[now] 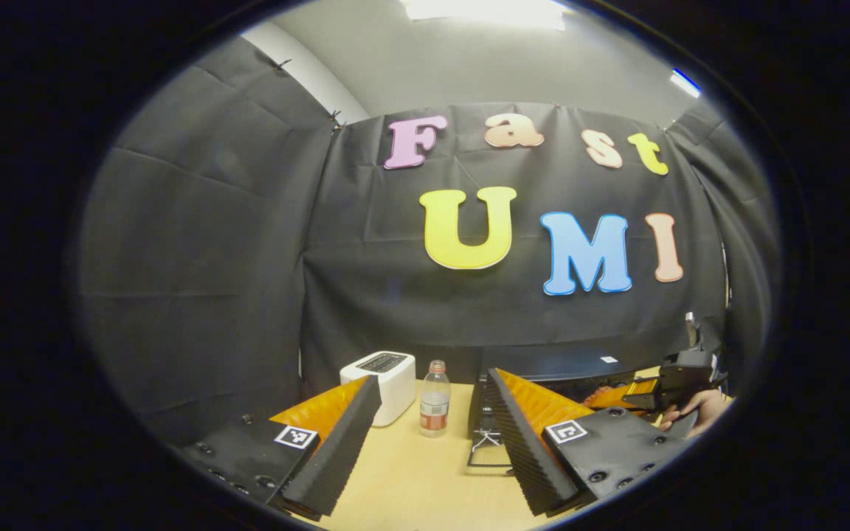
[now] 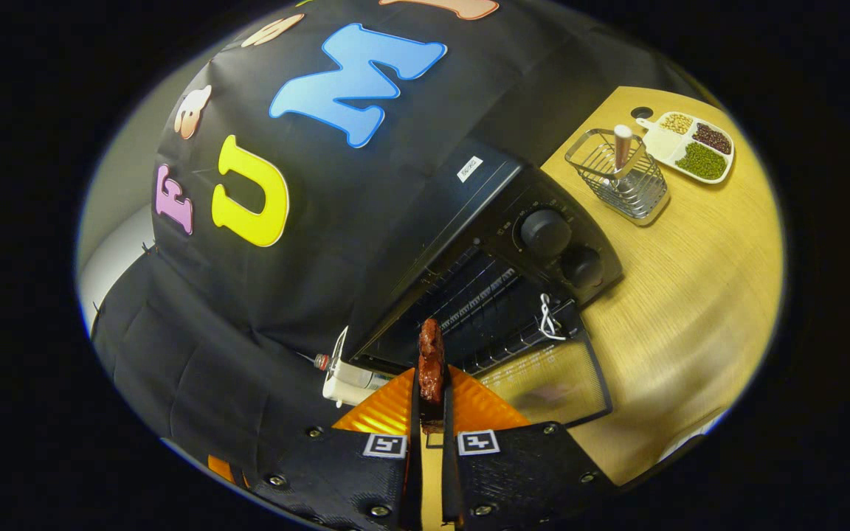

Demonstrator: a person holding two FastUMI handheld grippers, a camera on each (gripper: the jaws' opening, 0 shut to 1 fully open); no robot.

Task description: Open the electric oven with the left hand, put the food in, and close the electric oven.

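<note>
in front of the open oven (image 2: 469, 243) right gripper (image 2: 431, 391) fingers clamp food (image 2: 430, 358) for loading; left gripper (image 1: 432, 435) fingers apart, held back from its dropped door (image 2: 550, 376)

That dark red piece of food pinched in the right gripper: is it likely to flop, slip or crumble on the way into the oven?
The food stands upright above the right gripper without drooping, so it is probably fairly stiff. Its surface looks glossy, so it might slip. The grip covers only its lower end, so a knock on the open oven could tilt it.

Black screw-studded gripper (image 2: 431, 413) bodies; square tags; ribbed pads (image 1: 336, 450)
</note>
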